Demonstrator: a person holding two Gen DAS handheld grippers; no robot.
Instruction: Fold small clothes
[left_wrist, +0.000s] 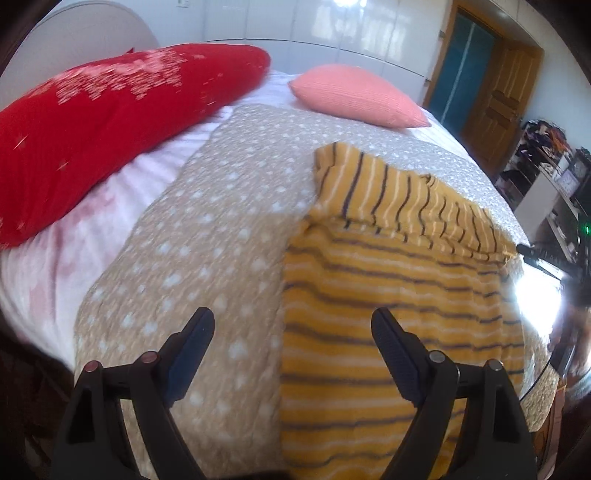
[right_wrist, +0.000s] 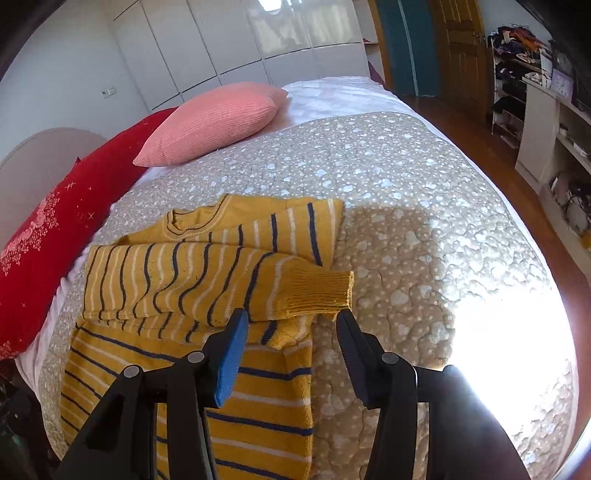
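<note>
- Left wrist view: the left gripper (left_wrist: 291, 332) hovers above the bed with its jaws spread wide and nothing between them; its left finger is over the quilt (left_wrist: 207, 236), its right finger over the sweater (left_wrist: 373, 332).
- One yellow striped sweater lies flat on the beige spotted quilt, filling the near right of this view; its body runs from near to far, and a folded part with stripes turned the other way lies across its far end.
- Two pillows lie at the far end of the bed: one red pillow (left_wrist: 110, 122) at far left, one pink pillow (left_wrist: 354, 96) at far centre, apart from each other.
- A shelf unit (left_wrist: 546, 162) stands at far right, crowded with things too small to tell apart.
- Right wrist view: the right gripper (right_wrist: 291, 325) has its jaws spread, gripping nothing; the ribbed cuff (right_wrist: 317, 291) of a sleeve (right_wrist: 207, 284) lies just beyond its fingertips.
- The sweater (right_wrist: 236, 398) lies in the near left on the quilt (right_wrist: 388, 206), collar at the far end, hem toward the near edge; one sleeve is folded across the chest, running left to right, cuff pointing right.
- The red pillow (right_wrist: 55, 229) lies along the left edge, the pink pillow (right_wrist: 218, 122) just right of it and touching or overlapping it.
- Open shelves (right_wrist: 550, 122) at far right hold assorted small items.
</note>
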